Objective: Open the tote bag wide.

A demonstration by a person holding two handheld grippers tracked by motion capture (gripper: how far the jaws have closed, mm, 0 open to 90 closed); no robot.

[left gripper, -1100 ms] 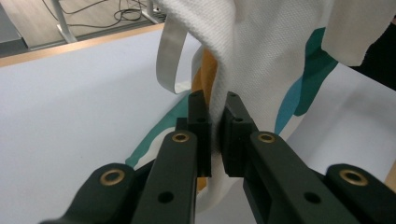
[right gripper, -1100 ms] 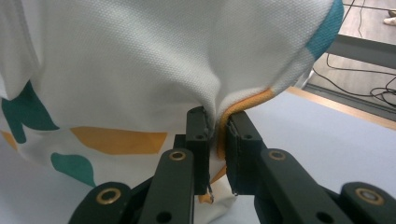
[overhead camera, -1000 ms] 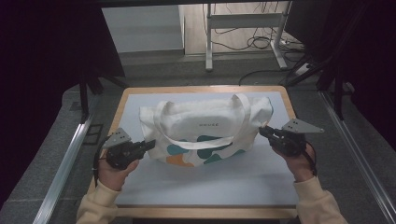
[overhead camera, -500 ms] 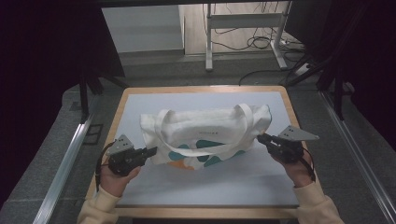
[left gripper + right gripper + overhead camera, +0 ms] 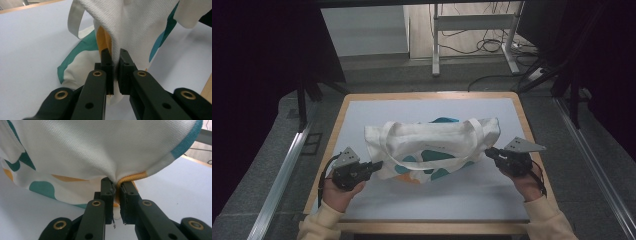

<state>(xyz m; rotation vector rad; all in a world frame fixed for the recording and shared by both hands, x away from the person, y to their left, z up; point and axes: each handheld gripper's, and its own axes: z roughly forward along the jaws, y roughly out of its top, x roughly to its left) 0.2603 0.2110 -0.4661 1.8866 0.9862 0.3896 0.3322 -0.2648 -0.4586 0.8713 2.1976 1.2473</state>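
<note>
High view: the tote bag (image 5: 432, 145) lay folded at centre frame on the white table (image 5: 472, 200). At lower left, the left gripper (image 5: 374, 165) was clamped on the bag's left edge. At right, the right gripper (image 5: 488, 152) pinched its right edge.

From above my side, the high camera faces twelve o'clock over the worktop (image 5: 362, 107); both tool cameras sit close against the shared tote bag (image 5: 437, 140).
</note>
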